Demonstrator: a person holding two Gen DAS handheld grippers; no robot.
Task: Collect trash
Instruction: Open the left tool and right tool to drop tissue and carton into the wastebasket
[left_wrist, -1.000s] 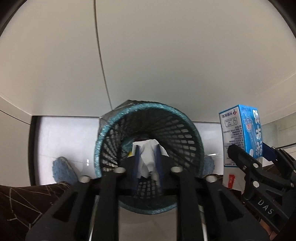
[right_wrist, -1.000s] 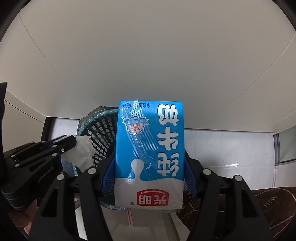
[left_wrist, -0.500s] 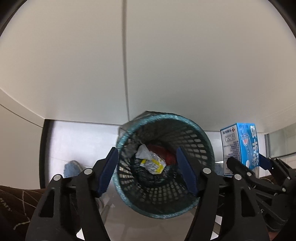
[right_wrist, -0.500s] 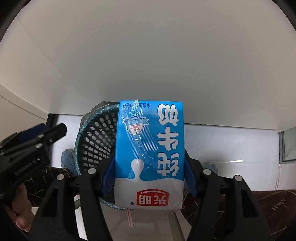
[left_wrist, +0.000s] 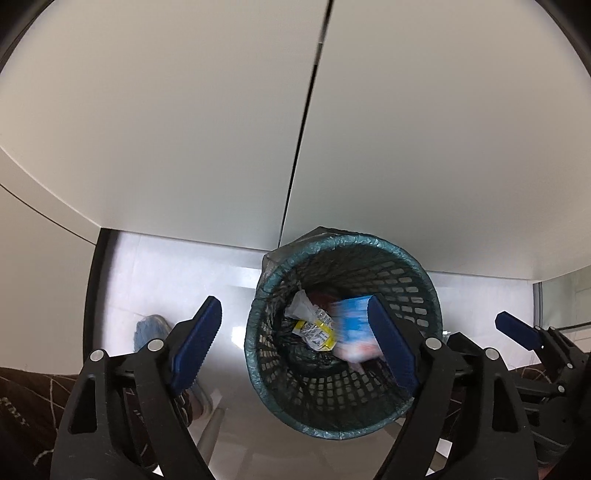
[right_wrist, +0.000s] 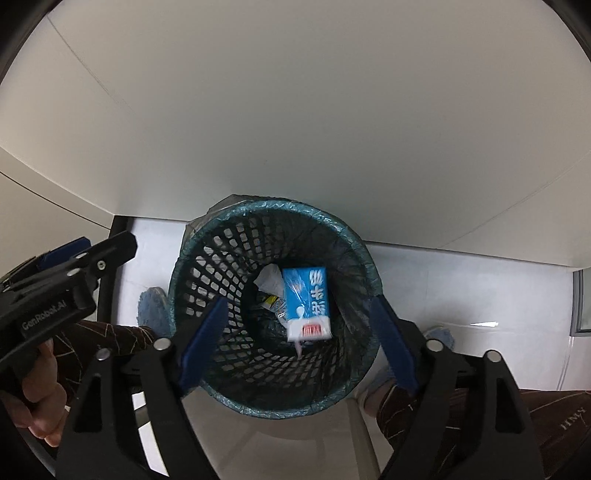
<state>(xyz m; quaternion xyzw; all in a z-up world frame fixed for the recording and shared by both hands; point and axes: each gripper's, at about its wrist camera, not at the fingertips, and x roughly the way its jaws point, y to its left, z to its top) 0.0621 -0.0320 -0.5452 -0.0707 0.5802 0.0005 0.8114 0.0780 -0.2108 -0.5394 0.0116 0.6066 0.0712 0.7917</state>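
A black mesh trash basket (left_wrist: 413, 295) with a teal bag liner stands on the pale floor below both grippers; it also shows in the right wrist view (right_wrist: 221, 258). A blue and white milk carton (right_wrist: 306, 302) lies inside it, blurred in the left wrist view (left_wrist: 351, 328). White crumpled tissue (left_wrist: 301, 304) and a yellow wrapper (left_wrist: 314, 330) lie beside it in the basket. My left gripper (left_wrist: 295, 343) is open and empty above the basket. My right gripper (right_wrist: 291, 339) is open and empty above the basket.
A white table edge (left_wrist: 184, 229) borders the basket at the back. Blue slippers (left_wrist: 149, 330) and brown patterned trousers (right_wrist: 103, 336) are on either side. The left gripper's body (right_wrist: 55, 291) shows at the left of the right wrist view.
My left gripper opened and dropped the tissue into the basket, then drew left. My right gripper opened and the milk carton fell into the basket.
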